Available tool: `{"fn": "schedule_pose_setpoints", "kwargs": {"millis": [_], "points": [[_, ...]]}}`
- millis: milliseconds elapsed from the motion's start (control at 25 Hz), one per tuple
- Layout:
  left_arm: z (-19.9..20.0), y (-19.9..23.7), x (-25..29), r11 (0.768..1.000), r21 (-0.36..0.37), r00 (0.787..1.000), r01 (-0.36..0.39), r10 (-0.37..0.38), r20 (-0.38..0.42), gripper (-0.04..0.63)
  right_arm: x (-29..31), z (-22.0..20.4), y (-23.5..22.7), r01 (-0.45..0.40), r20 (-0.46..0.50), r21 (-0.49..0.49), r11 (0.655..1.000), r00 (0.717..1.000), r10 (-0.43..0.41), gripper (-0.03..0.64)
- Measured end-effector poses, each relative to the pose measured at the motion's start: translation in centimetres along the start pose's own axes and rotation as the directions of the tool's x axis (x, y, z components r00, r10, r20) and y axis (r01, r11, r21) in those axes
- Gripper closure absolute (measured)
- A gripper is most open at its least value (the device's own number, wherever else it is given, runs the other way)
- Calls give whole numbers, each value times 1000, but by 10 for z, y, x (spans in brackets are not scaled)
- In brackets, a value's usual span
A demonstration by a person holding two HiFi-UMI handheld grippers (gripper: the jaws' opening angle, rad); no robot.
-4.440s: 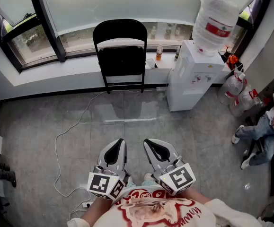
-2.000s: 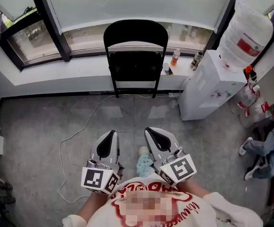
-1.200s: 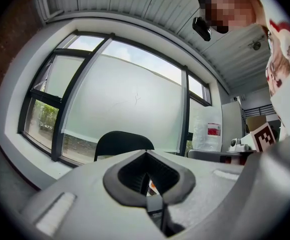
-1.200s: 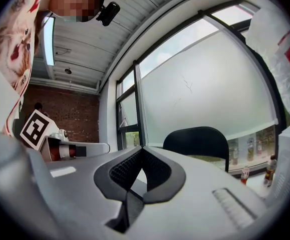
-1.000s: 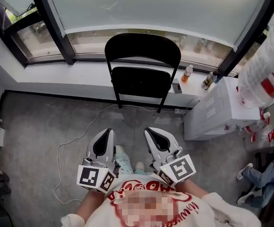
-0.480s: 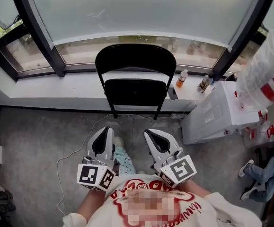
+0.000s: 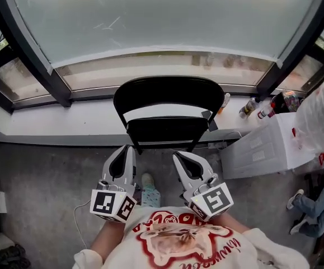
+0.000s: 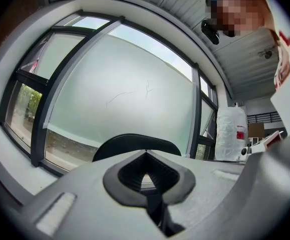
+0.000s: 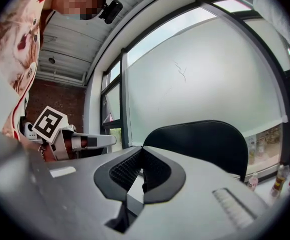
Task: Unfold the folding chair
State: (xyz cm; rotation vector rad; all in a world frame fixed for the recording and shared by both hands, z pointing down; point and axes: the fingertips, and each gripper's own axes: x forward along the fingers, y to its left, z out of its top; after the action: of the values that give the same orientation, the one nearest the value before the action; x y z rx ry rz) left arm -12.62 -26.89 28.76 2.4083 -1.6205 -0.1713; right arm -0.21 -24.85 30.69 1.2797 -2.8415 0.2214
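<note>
Left gripper (image 7: 127, 153) and right gripper (image 7: 178, 158) hang side by side, each with its jaws pressed together on nothing. Just ahead of their tips stands the black folding chair (image 7: 167, 94), folded up against the wall under the window (image 7: 150, 21). The tips seem just short of its seat.

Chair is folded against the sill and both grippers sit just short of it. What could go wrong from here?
1. The left gripper and right gripper have jaws together; unopened, they may shove the folding chair rather than grip it.
2. Bottles stand on the sill at the chair's right; swinging it open might knock them.
</note>
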Motion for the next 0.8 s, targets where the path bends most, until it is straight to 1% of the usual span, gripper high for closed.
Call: {"fn": "schedule_pose_setpoints", "kwargs": {"millis": [200, 360, 440, 600, 680, 800], "points": [[6, 48, 47, 1000, 12, 998, 21, -21, -57, 595, 62, 4, -25, 48, -13, 35, 998, 999, -48, 594], [-6, 85, 72, 999, 28, 994, 42, -39, -100, 595, 95, -6, -37, 93, -55, 49, 994, 994, -91, 594], [-22, 103, 81, 998, 39, 991, 46, -41, -127, 595, 107, -14, -44, 121, -76, 62, 991, 990, -116, 594], [-70, 135, 89, 1000, 8, 974, 28, -25, -224, 595, 112, -28, -58, 186, -115, 111, 976, 978, -174, 594], [-86, 146, 96, 1000, 13, 966, 8, -5, -257, 595, 111, -37, -66, 205, -137, 142, 968, 973, -187, 594], [-105, 162, 104, 999, 11, 955, -41, 42, -294, 595, 111, -56, -73, 227, -193, 175, 958, 962, -193, 594]]}}
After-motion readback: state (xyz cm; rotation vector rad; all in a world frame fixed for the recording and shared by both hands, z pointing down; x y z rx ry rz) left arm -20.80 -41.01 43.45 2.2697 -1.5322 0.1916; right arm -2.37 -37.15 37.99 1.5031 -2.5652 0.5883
